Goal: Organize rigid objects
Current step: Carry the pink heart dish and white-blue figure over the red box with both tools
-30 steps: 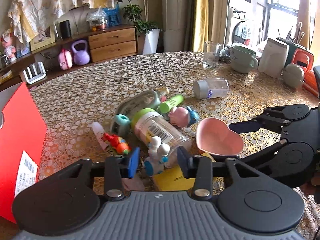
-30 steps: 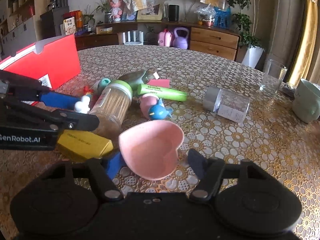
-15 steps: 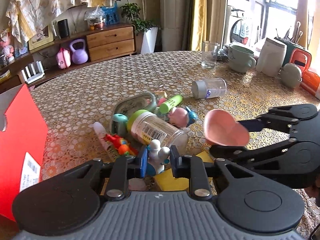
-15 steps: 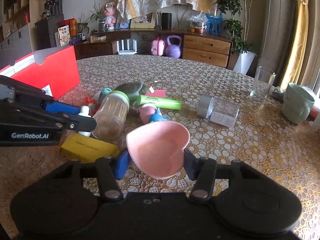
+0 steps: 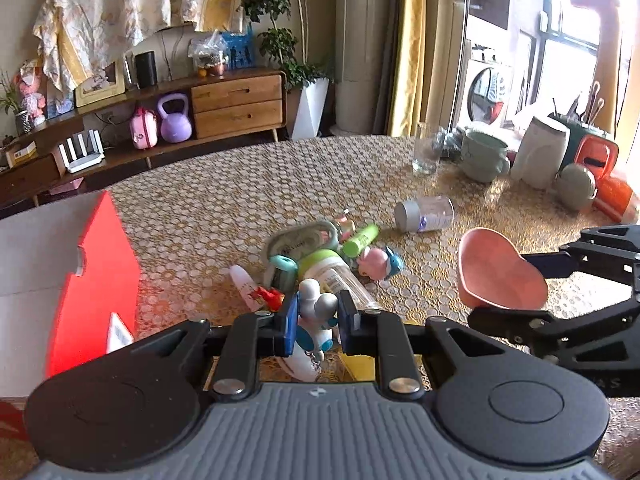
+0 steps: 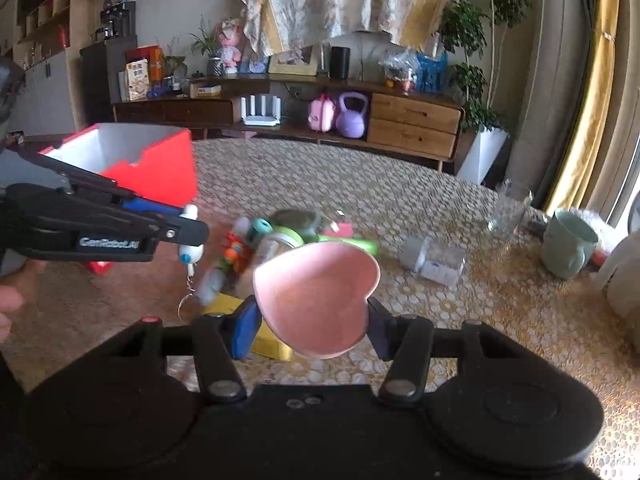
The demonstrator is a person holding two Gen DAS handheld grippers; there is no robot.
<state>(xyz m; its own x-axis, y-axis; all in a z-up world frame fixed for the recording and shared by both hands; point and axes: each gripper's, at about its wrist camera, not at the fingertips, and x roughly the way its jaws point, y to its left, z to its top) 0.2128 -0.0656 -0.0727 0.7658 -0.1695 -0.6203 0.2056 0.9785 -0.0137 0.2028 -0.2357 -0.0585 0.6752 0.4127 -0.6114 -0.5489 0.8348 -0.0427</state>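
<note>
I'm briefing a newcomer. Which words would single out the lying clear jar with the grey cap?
On the round table with the gold lace cloth, look past the toy pile toward the drinking glass. The clear jar with the grey cap lies alone on its side; unlike the green-lidded jar, nothing touches it.

The pink heart dish (image 6: 316, 296) looks like smooth, matt plastic. The bench (image 5: 248, 200) wears a glossy patterned cloth. Behind it, the drawers (image 5: 238, 106) are wood.
</note>
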